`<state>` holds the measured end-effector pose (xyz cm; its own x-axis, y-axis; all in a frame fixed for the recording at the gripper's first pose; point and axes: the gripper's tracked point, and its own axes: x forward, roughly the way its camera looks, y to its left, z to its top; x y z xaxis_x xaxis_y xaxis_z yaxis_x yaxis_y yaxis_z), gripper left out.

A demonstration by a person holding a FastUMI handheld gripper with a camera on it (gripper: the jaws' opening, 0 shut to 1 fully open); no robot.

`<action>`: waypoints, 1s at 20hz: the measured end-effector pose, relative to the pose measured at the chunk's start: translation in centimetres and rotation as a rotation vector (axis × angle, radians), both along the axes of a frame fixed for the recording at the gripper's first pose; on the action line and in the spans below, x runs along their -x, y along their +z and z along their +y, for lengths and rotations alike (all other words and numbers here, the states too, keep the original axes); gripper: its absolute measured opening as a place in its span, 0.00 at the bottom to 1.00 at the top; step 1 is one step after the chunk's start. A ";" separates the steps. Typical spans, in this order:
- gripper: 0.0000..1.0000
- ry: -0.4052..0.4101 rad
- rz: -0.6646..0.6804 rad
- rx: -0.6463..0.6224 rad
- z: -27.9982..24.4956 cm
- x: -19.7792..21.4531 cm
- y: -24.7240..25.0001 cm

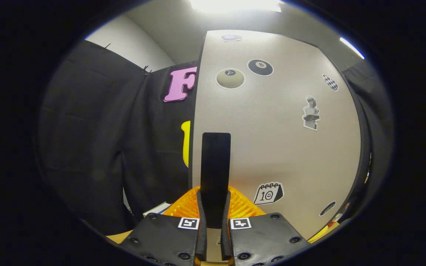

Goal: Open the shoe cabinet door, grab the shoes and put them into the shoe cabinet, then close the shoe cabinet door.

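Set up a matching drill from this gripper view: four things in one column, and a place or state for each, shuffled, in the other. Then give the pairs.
Things:
1. door handle
2. eight-ball sticker
3. calendar sticker
4. tool

Places or states:
A. high on the cabinet door
B. low on the door, beside the handle
C. upright, clamped between both fingers
D. closed on the handle

Pairs: 1-C, 2-A, 3-B, 4-D

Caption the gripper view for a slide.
Gripper shut on the black handle of the sticker-covered cabinet door.
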<state>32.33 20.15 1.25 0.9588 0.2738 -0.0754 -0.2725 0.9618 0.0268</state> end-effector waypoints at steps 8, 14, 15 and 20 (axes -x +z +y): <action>0.16 0.089 0.020 -0.026 -0.9 3.9 2.0; 0.16 0.115 0.032 -0.026 -2.7 6.5 2.6; 0.16 0.119 0.035 -0.027 -3.0 6.9 2.7; 0.16 0.121 0.038 -0.020 -5.0 8.8 3.0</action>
<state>23.51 15.18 4.20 0.9152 0.3892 -0.1041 -0.3851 0.9210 0.0578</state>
